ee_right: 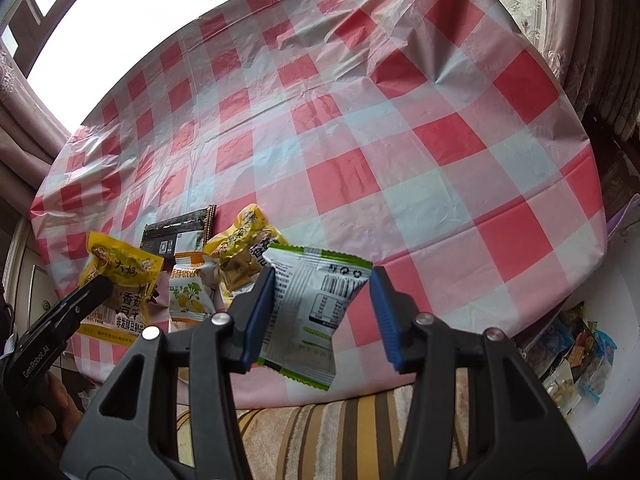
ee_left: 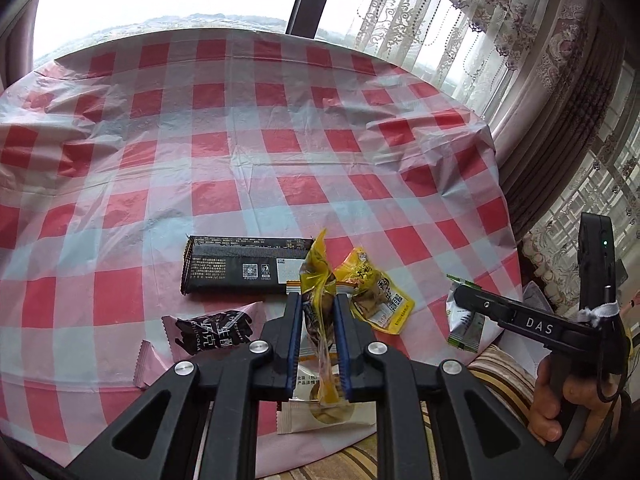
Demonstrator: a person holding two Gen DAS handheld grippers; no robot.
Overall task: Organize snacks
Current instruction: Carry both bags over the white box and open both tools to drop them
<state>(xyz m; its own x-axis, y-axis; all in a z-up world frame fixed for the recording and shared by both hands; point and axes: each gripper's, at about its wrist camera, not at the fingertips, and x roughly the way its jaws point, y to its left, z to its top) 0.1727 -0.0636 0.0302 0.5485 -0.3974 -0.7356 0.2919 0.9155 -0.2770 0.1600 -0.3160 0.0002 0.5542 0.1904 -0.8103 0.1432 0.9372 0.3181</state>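
My left gripper [ee_left: 317,300] is shut on a yellow snack pouch [ee_left: 318,276] and holds it above the table's near edge; it also shows in the right wrist view [ee_right: 120,276]. My right gripper [ee_right: 322,276] stands open around a white and green packet [ee_right: 316,304] that lies between its jaws, touching the left pad; it shows at the right in the left wrist view [ee_left: 464,320]. On the checked tablecloth [ee_left: 240,152] lie a long black bar [ee_left: 236,270], a second yellow pouch [ee_left: 376,292], a pink and black chocolate packet [ee_left: 200,340] and a white and orange packet [ee_right: 192,292].
A white tub [ee_right: 624,380] with several snack packets stands low at the right, beside the table. A striped cushion [ee_right: 340,432] lies below the table's near edge. Curtains [ee_left: 552,80] hang at the right. The far tablecloth [ee_right: 360,120] bears nothing.
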